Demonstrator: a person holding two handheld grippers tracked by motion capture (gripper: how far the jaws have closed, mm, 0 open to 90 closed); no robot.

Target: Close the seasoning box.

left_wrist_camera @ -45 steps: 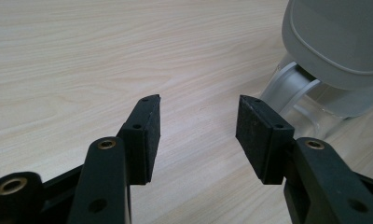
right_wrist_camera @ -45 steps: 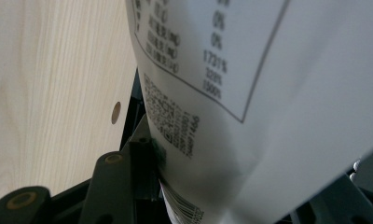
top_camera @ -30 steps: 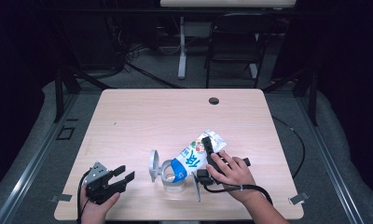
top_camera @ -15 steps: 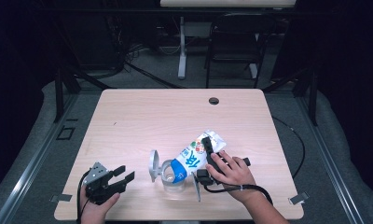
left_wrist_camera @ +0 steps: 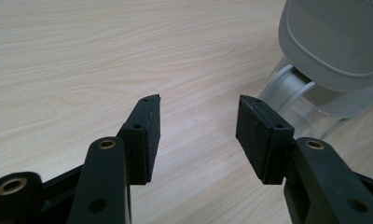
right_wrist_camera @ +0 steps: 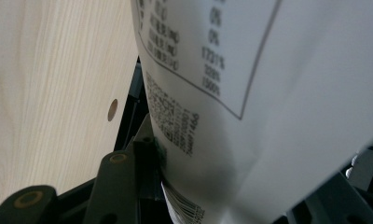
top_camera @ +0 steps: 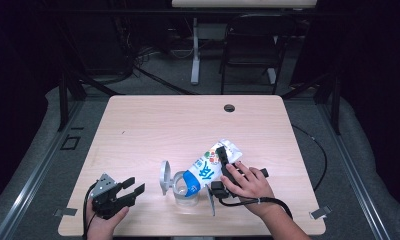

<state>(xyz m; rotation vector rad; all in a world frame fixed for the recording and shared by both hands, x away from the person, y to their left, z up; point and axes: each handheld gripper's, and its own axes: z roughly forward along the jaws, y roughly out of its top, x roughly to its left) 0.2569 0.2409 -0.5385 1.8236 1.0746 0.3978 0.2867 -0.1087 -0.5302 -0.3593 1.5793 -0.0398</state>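
Observation:
A white and blue printed pouch (top_camera: pixel 208 167) lies tilted near the table's front edge, its lower end dipping into a clear container (top_camera: pixel 184 192) whose grey lid (top_camera: pixel 164 176) stands flipped open to the left. My right gripper (top_camera: pixel 224 161) is shut on the pouch's upper part. In the right gripper view the pouch (right_wrist_camera: pixel 250 93) sits between the jaws and the left pad presses on it. My left gripper (top_camera: pixel 134 185) rests open at the front left, apart from the container. Its jaws (left_wrist_camera: pixel 197 128) hold nothing, with the lid (left_wrist_camera: pixel 334 42) ahead to the right.
The wooden table (top_camera: pixel 163 125) has a round cable hole (top_camera: pixel 229 108) near its far edge. Behind the table, a chair (top_camera: pixel 248 50) and a white table leg (top_camera: pixel 195 55) stand on the dark floor. A cable (top_camera: pixel 313 150) loops off the table's right side.

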